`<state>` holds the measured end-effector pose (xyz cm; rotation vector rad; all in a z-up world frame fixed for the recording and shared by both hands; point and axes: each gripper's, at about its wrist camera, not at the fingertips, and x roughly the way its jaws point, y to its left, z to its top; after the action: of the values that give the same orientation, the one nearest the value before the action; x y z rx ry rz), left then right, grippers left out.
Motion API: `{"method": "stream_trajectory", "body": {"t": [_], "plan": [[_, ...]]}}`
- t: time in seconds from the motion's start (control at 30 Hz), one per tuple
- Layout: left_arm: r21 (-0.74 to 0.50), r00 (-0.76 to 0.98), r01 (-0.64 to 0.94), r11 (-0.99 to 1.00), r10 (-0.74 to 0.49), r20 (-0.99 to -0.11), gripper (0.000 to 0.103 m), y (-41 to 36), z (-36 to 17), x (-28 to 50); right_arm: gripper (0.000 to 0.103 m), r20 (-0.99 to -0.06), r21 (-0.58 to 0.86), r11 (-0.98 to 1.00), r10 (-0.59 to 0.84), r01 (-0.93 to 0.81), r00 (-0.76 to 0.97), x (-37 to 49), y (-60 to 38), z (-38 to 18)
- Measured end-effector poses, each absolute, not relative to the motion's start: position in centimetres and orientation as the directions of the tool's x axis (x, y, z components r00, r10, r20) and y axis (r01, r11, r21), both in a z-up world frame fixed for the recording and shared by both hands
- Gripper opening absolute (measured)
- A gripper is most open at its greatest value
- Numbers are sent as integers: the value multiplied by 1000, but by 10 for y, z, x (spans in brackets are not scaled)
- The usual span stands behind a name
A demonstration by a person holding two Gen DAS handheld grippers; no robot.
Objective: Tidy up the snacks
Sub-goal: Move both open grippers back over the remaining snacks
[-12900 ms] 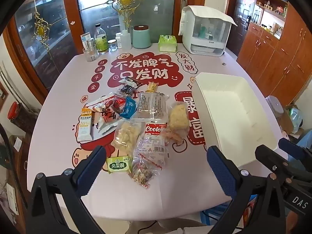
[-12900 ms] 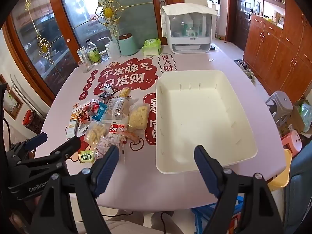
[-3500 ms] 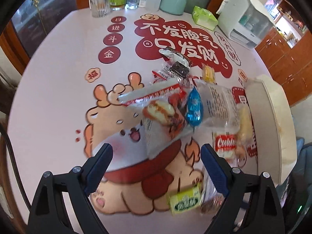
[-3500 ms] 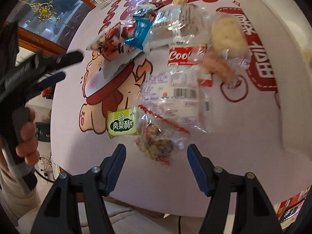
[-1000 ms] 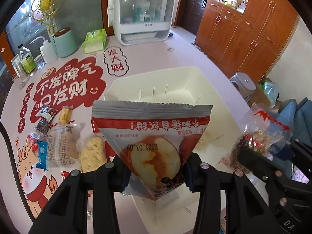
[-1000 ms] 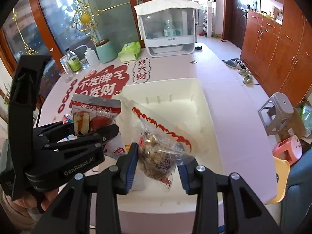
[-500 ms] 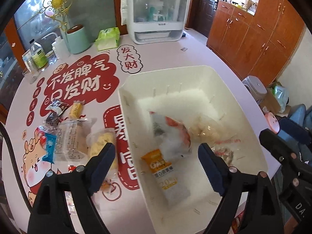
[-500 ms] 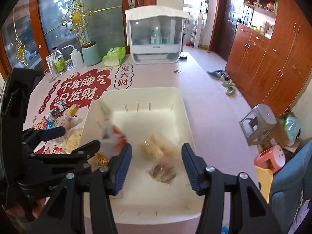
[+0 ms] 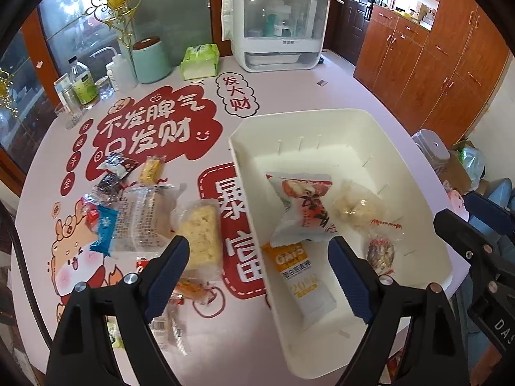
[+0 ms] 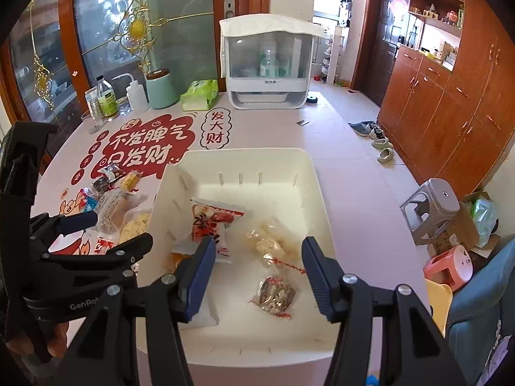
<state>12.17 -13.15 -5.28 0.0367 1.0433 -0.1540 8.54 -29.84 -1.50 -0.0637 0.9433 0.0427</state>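
Note:
A white bin [image 9: 325,119] [image 10: 244,154] holds a red-and-white snack bag [image 9: 302,209] [image 10: 209,225], an orange oats bar [image 9: 302,276], a clear bag of pale puffs [image 9: 354,206] [image 10: 273,241] and a clear bag of mixed nuts [image 9: 381,252] [image 10: 276,294]. Several snacks lie left of the bin: a yellow cracker pack [image 9: 201,234], a clear bread pack [image 9: 141,215], a blue packet [image 9: 104,226]. My left gripper [image 9: 257,280] is open and empty above the bin's left wall. My right gripper [image 10: 257,273] is open and empty over the bin.
At the table's back stand a white dispenser [image 9: 276,25], a green tissue pack [image 9: 199,61], a mint canister [image 9: 151,61] and bottles [image 9: 83,83]. Wooden cabinets [image 10: 450,96] and stools [image 10: 431,209] are to the right, off the table.
Both grippers held a snack bag one second ago and have let them go into the bin. The bags have settled, and both open grippers have moved slightly.

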Motion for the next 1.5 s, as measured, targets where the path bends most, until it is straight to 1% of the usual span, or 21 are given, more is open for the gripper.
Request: {"method": "stream_trajectory", "body": {"t": [0.17,0.37,0.6,0.83,0.93,1.07,1.17,1.23,1.5], "plan": [[-30,485,139,990,-95,-870,87,-118,-54,111,56,-836,0,998,38,-70,547,81,-294,-25],[-8,482,127,992,-68,-874,87,-89,-54,96,56,-864,11,998,42,-65,501,72,-281,-39],[-7,474,66,998,-37,-880,87,-31,-50,82,56,-883,43,995,82,-93,462,64,-246,-46],[1,488,3,1000,-1,-873,88,41,-45,68,56,-868,67,987,130,-146,479,59,-194,-34],[7,498,-1,1000,6,-867,88,66,-43,64,56,-863,79,983,150,-164,482,59,-173,-30],[14,505,26,1000,0,-863,89,95,-45,60,57,-862,105,978,179,-180,474,59,-144,-29],[18,497,59,998,-14,-868,90,110,-53,60,61,-865,127,975,199,-182,460,61,-124,-35],[11,481,90,996,-34,-876,90,117,-61,59,64,-871,145,973,212,-179,442,63,-112,-42],[-14,375,269,963,-118,-919,90,129,-110,62,65,-883,256,955,295,-151,364,68,-81,-78]]}}
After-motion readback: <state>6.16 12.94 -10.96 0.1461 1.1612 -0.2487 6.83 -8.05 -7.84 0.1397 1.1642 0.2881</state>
